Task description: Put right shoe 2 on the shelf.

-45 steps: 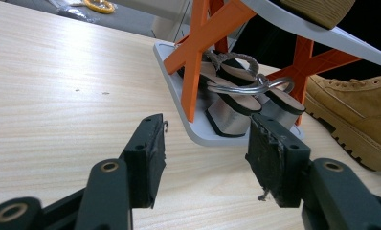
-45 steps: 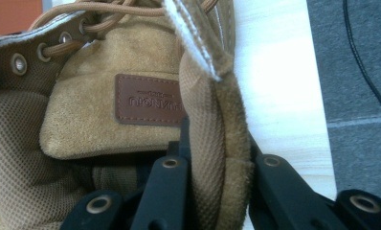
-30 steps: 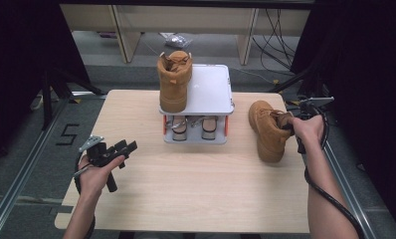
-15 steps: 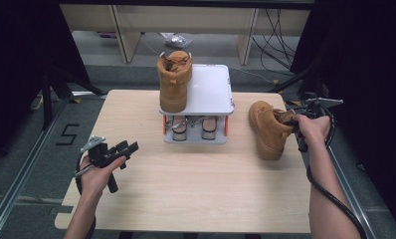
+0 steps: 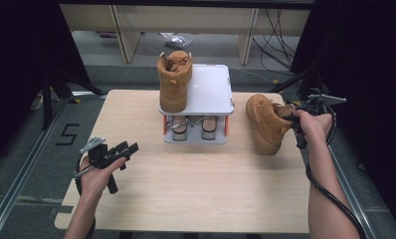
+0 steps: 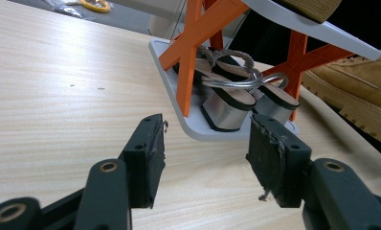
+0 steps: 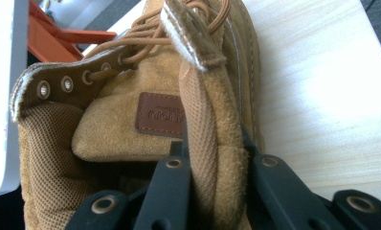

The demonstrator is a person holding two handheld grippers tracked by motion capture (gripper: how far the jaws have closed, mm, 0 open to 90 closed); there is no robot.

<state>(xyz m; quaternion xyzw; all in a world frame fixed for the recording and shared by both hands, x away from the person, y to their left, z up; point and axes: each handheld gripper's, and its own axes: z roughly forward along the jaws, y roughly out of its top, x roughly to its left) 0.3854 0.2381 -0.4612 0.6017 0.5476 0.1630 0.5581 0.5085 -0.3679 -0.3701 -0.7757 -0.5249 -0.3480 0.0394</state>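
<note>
A tan suede boot (image 5: pixel 267 124) lies tilted at the table's right side, its toe toward the near edge. My right gripper (image 5: pixel 294 119) is shut on its collar; in the right gripper view the black jaws pinch the padded boot collar (image 7: pixel 212 158). A matching boot (image 5: pixel 173 79) stands upright on the left half of a white two-level shoe rack (image 5: pixel 213 87) with orange legs. A pair of silver heeled sandals (image 6: pixel 236 98) sits on the rack's lower shelf. My left gripper (image 5: pixel 127 150) hovers open over the table's left part, and its left gripper (image 6: pixel 205 158) jaws point at the rack.
The wooden table (image 5: pixel 196 189) has bare room in front of the rack and between both hands. A cable (image 5: pixel 330 194) trails from the right gripper along the forearm. Dark floor and metal rails surround the table.
The right gripper has tipped the boot's heel up slightly and shifted a little; the boot stays near the right edge. The left hand has not moved.
</note>
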